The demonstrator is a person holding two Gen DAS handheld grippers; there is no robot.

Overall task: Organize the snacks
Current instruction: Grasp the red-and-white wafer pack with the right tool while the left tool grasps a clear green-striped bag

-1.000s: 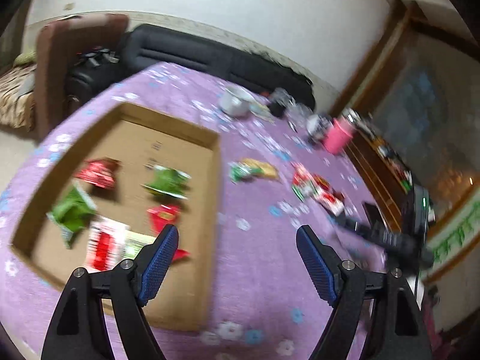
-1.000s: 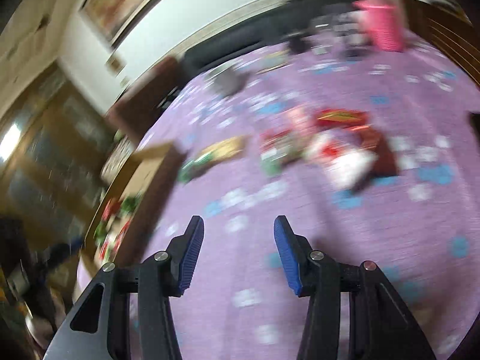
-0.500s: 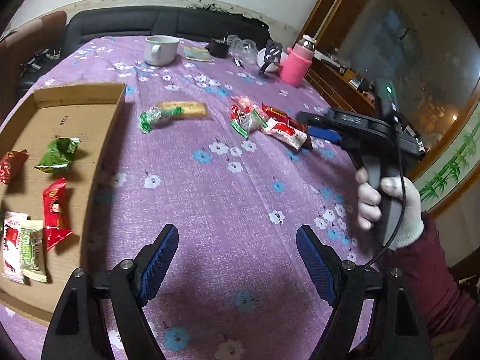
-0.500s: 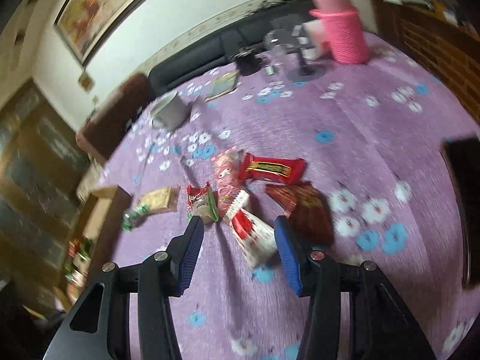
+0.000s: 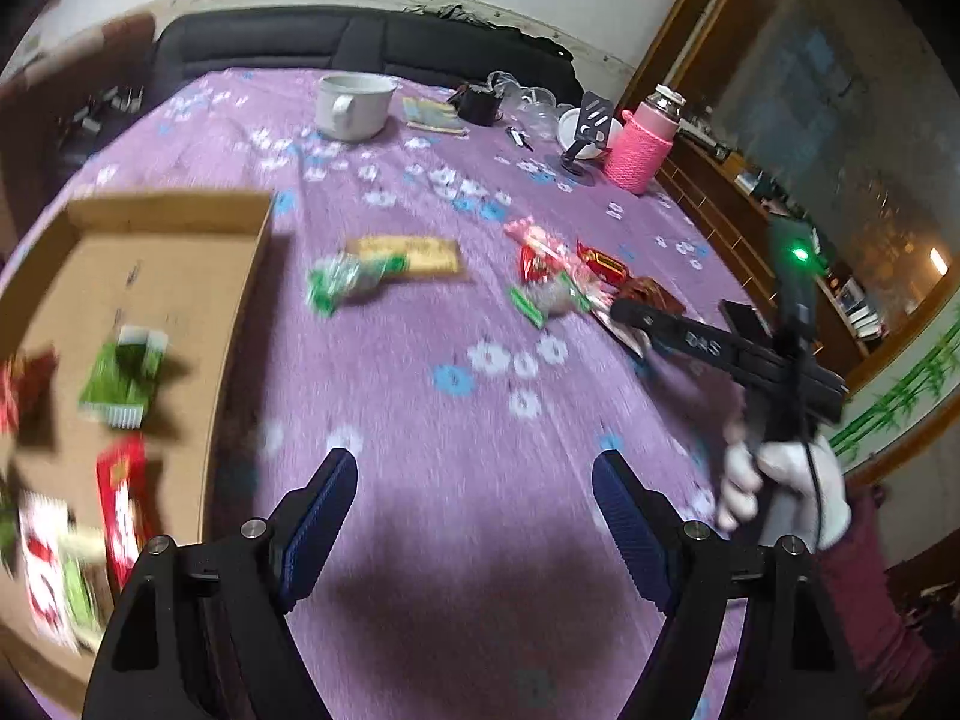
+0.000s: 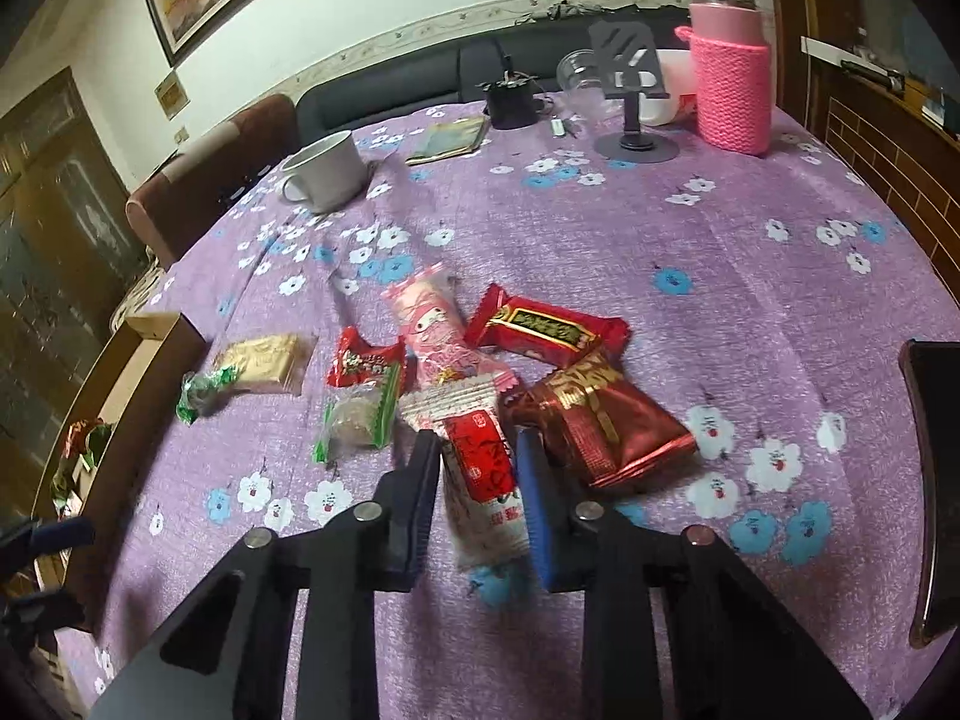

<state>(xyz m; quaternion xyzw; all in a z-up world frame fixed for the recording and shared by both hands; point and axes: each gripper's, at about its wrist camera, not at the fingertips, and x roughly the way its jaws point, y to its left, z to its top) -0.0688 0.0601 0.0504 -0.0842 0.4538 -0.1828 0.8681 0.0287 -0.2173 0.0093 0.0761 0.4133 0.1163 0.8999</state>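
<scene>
Between my right claw's (image 6: 474, 480) pads sits a red-and-white packet (image 6: 483, 474), gripped (jaws narrow); beyond it, the snack pile (image 6: 480, 348). My left claw (image 5: 474, 516) hovers wide, empty.

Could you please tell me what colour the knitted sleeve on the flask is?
Pink; the knitted sleeve shows best in the right wrist view.

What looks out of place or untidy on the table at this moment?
Several snack packets lie in a loose overlapping heap on the purple tablecloth, outside the cardboard box that already holds others. The right gripper has the red-and-white packet between its fingers. Nothing looks spilled or torn.
</scene>
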